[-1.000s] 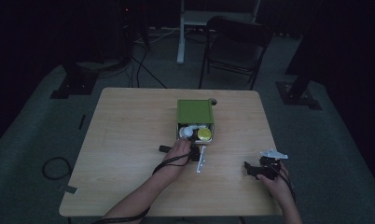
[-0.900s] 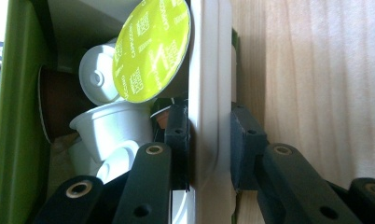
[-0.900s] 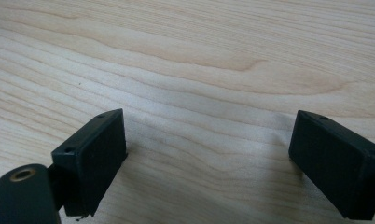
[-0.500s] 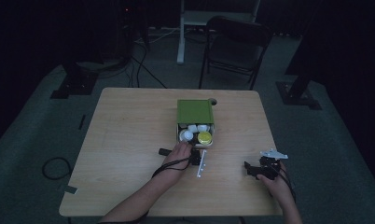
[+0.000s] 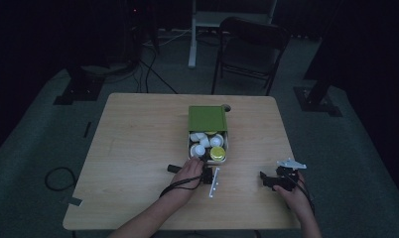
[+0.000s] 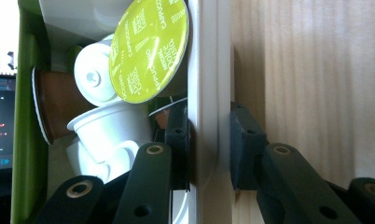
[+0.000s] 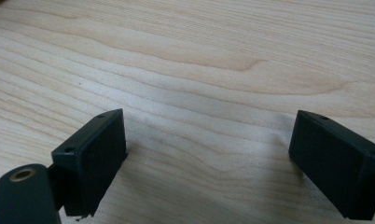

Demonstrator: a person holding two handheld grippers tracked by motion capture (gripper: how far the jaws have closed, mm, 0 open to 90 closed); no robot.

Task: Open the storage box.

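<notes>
My left forearm reaches forward from the bottom edge toward the middle of the surface, and my left gripper (image 5: pixel 203 174) lies on its side with its jaws pinched tight. My right hand (image 5: pixel 293 193) rests low near the front right, holding the right gripper (image 7: pixel 209 163) just above the surface with its jaws spread wide apart.

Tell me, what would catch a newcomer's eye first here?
Probably the green box in the middle of the wooden table, with a white drawer pulled out toward the person and crammed with coffee capsules, one with a shiny lime-green lid. The left gripper is clamped on the drawer's front wall, while the right gripper rests open on bare wood near the right edge.
</notes>
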